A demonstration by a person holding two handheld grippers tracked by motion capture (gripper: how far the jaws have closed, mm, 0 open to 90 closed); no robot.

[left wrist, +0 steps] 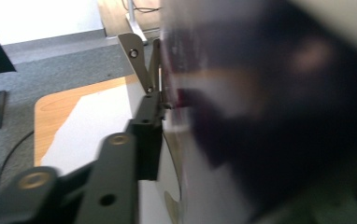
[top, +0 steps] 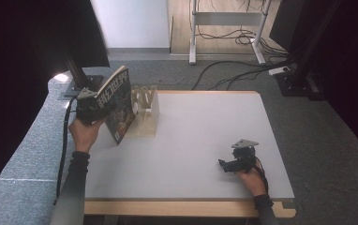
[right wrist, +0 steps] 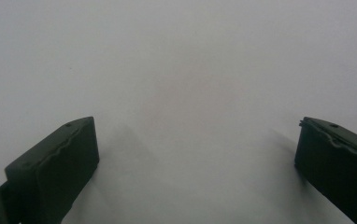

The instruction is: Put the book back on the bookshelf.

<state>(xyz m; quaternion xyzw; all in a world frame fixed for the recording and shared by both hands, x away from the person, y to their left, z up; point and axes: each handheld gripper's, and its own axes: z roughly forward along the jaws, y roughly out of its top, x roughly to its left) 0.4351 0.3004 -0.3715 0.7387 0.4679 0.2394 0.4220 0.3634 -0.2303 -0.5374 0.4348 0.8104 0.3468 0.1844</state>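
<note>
A book (top: 121, 105) with a dark printed cover stands tilted at the table's back left and leans on a pale wooden rack (top: 146, 112). My left gripper (top: 103, 107) reaches it from the left. In the left gripper view the book (left wrist: 270, 116) is a close blur, and one of the fingers (left wrist: 144, 135) stands just beside its cover. The jaws are parted with the book between them, and the other jaw is hidden behind it. My right gripper (top: 221, 164) rests at the front right, wide open over bare table (right wrist: 186, 70) with nothing between its jaws.
The white table (top: 205, 126) has a wooden rim along its front and back edges. A black stand with a base plate (top: 81, 82) rises just behind the table's left corner. Cables (top: 233, 70) and desk legs (top: 193, 33) lie on the grey carpet beyond.
</note>
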